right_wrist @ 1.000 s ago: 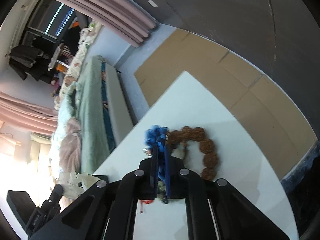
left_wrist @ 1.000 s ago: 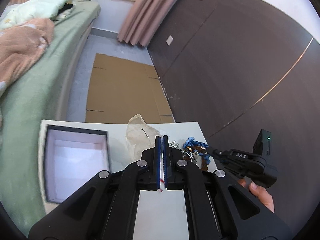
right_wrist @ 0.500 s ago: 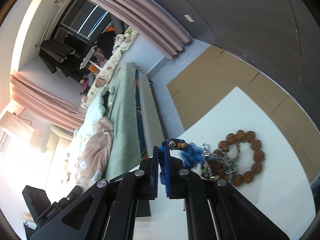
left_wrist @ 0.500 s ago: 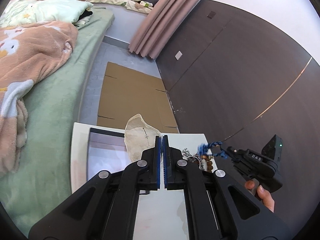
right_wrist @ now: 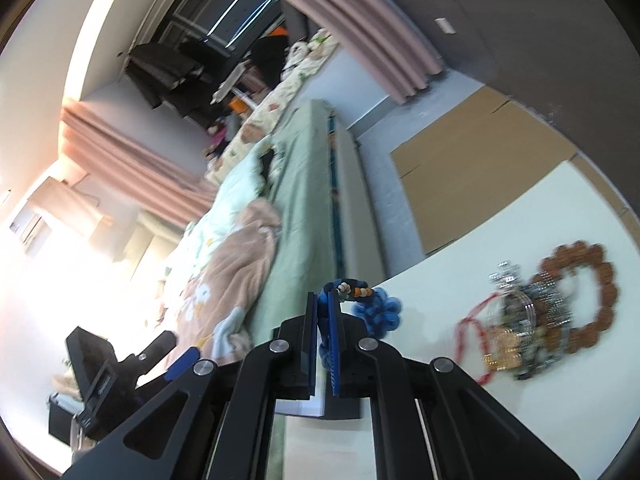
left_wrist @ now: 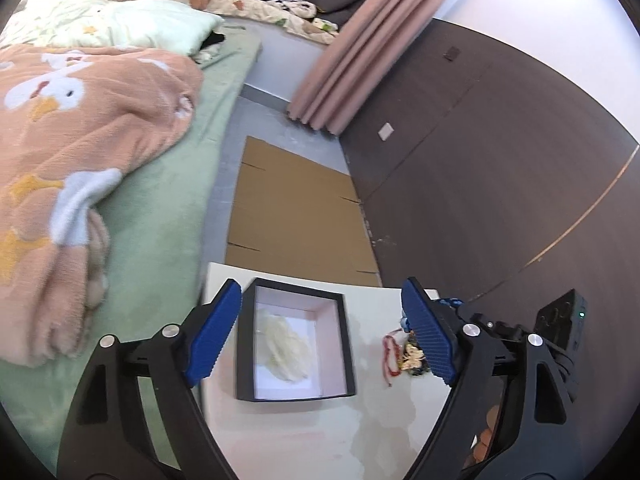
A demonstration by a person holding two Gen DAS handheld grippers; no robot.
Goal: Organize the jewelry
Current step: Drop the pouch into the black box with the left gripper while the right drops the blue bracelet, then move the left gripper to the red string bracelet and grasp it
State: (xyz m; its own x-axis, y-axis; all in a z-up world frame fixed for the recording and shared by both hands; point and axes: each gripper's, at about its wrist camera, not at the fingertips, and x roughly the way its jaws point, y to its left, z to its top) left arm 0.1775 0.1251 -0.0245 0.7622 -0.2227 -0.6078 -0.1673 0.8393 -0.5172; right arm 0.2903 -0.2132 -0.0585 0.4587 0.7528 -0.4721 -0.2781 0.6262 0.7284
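My left gripper (left_wrist: 320,336) is open and empty, its blue pads spread above a black box (left_wrist: 348,344) with a pale lining. A cream pouch (left_wrist: 286,350) lies inside the box. My right gripper (right_wrist: 323,316) is shut on a blue braided bracelet (right_wrist: 378,307) with small beads, held above the white table (right_wrist: 560,216). A pile of jewelry (right_wrist: 516,332) lies on the table, with a red cord (right_wrist: 466,332), gold pieces and a brown bead bracelet (right_wrist: 600,300). The pile also shows in the left wrist view (left_wrist: 412,356), beside the box.
A bed with green sheet (left_wrist: 160,208) and a peach blanket (left_wrist: 80,120) runs along the table's left. Flattened cardboard (left_wrist: 296,224) lies on the floor beyond. A dark wall panel (left_wrist: 500,160) stands at the right. Pink curtains (left_wrist: 344,60) hang at the back.
My left gripper has opened and let the cream pouch go into the box. My right gripper has lifted the blue bracelet off the pile and carried it left.
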